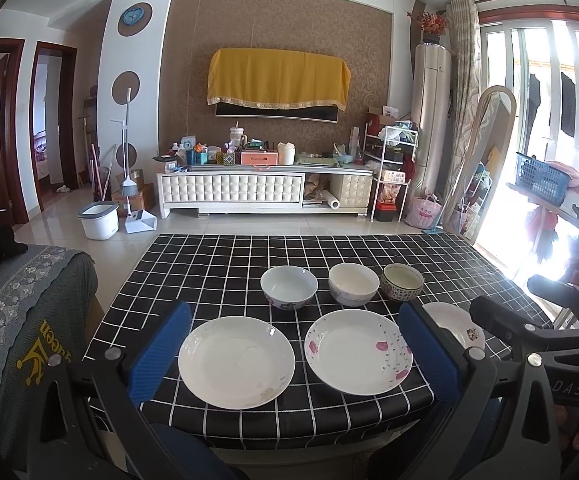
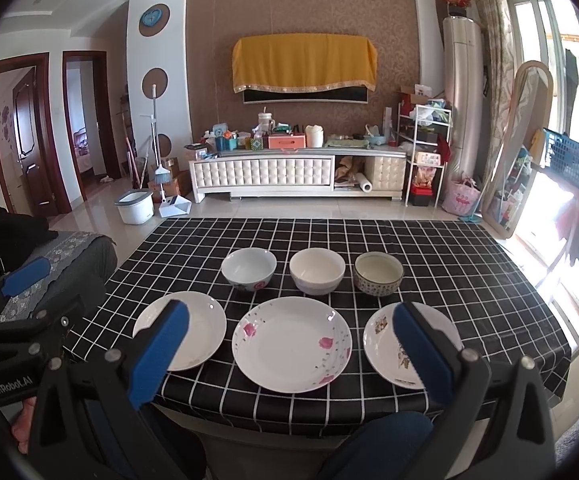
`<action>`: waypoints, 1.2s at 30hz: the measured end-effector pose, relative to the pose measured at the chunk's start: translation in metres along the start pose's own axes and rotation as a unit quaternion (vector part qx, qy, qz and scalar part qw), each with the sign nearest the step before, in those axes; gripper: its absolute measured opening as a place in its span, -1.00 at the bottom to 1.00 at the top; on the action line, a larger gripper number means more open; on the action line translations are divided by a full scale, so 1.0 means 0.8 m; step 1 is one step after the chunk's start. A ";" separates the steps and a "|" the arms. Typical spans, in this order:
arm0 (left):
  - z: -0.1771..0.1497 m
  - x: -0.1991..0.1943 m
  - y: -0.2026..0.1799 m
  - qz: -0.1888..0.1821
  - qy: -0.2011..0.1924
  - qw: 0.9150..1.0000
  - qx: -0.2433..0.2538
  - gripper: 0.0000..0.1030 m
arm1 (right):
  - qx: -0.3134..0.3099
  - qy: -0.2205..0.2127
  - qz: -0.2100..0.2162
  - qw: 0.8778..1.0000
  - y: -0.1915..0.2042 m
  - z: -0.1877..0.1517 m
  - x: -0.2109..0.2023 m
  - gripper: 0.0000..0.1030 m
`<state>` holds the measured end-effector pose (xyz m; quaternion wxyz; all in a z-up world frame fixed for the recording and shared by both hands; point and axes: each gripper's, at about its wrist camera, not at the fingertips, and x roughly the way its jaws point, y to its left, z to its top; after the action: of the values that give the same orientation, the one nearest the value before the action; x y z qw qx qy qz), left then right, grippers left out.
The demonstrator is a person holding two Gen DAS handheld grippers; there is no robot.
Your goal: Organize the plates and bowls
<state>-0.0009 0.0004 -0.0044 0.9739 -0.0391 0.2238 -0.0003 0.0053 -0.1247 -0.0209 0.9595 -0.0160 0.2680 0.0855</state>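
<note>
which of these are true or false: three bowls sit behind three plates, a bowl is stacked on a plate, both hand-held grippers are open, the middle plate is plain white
1. Three bowls stand in a row behind three plates on the black grid-patterned tablecloth. True.
2. The blue-white ceramic bowl is stacked on the plain white round plate. False: it stands on the cloth, apart from it.
3. The left hand-held gripper and right hand-held gripper are open and empty. True.
4. The middle plate is plain white. False: the white plate with pink flowers lies there.
</note>
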 end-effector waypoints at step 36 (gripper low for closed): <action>0.054 0.071 0.073 0.035 0.049 0.998 -0.019 1.00 | -0.034 0.016 0.078 0.996 0.039 0.061 0.080 1.00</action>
<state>0.0684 0.0608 0.0052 0.9603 -0.0498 0.2721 0.0363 0.0787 -0.0802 -0.0112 0.9443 -0.0292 0.2806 0.1694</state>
